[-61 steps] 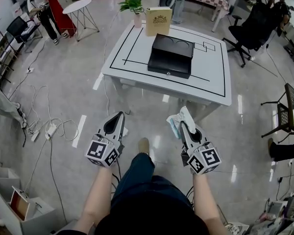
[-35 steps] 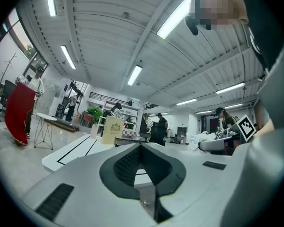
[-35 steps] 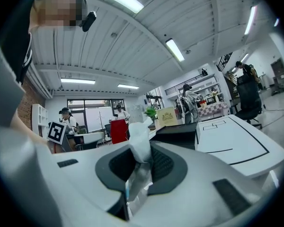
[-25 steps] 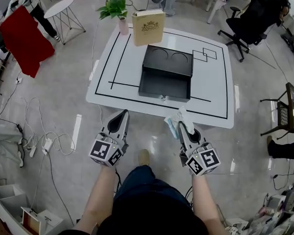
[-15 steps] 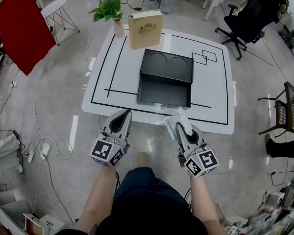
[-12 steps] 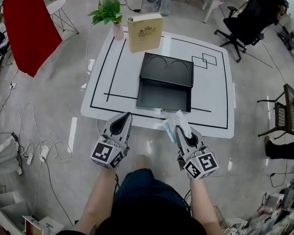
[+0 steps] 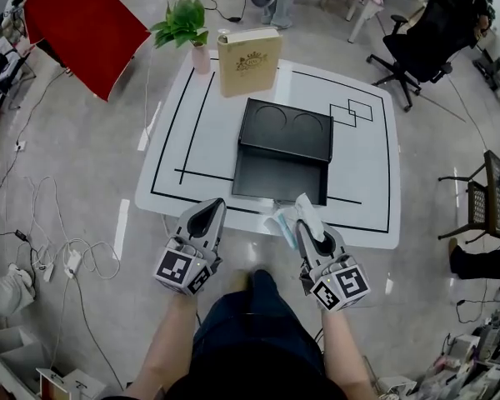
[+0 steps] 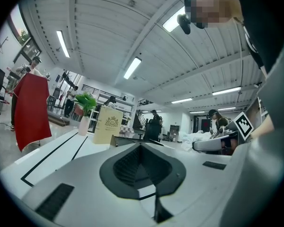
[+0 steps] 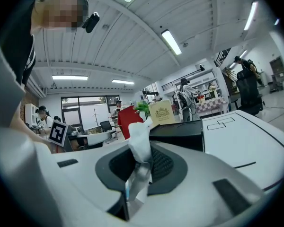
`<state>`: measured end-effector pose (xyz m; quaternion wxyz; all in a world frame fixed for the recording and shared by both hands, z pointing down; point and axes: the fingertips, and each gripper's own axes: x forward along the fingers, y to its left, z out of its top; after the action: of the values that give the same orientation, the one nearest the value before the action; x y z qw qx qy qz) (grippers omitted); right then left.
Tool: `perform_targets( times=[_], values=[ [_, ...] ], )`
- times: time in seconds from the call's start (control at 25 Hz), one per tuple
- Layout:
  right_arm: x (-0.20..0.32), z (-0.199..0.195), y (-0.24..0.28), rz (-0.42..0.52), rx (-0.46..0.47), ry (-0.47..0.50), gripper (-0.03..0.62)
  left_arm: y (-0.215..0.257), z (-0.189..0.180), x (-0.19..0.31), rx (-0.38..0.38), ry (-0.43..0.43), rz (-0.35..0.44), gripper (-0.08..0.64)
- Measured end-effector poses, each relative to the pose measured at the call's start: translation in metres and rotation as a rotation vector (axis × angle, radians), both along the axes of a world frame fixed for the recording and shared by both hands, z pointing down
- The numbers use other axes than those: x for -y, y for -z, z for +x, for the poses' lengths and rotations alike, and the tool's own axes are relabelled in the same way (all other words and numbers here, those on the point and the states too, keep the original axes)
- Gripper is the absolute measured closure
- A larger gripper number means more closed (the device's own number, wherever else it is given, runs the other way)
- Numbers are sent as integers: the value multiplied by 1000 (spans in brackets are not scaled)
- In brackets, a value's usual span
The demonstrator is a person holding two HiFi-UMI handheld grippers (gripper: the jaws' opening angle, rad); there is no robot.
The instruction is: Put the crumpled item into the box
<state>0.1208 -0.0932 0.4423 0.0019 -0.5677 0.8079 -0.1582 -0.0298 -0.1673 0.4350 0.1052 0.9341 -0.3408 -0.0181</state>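
The black box [image 7: 283, 150] lies on the white table [image 7: 362, 173], its near part open and its lid with two round marks at the back. My right gripper [image 7: 303, 223] hangs over the table's near edge, just in front of the box, shut on the crumpled white item [image 7: 292, 216]. In the right gripper view the crumpled item [image 9: 141, 145] sticks up between the jaws, with the box [image 9: 177, 129] just beyond. My left gripper [image 7: 214, 204] is level with it to the left, shut with nothing in it; its pads [image 8: 132, 167] meet.
A tan upright book-like case [image 7: 248, 50] and a potted plant [image 7: 183, 25] stand at the table's far edge. A red cloth [image 7: 87, 23] hangs at the back left, an office chair [image 7: 425, 44] at the back right. Cables [image 7: 58, 248] lie on the floor at left.
I have come closer to the table: both grippers have moved from over the floor to its near edge. The right one still holds the crumpled item. The red cloth has shifted.
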Motion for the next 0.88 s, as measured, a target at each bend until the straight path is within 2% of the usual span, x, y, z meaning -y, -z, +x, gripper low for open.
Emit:
perform_targets(
  times=[0.48,0.88],
  values=[
    [38,0,-3,-14,0,67,548,-5,14,22,48,6,0,560],
    [69,1,-12,-56,-49,102,548,-16,25,42,103,-1,25,560]
  ],
)
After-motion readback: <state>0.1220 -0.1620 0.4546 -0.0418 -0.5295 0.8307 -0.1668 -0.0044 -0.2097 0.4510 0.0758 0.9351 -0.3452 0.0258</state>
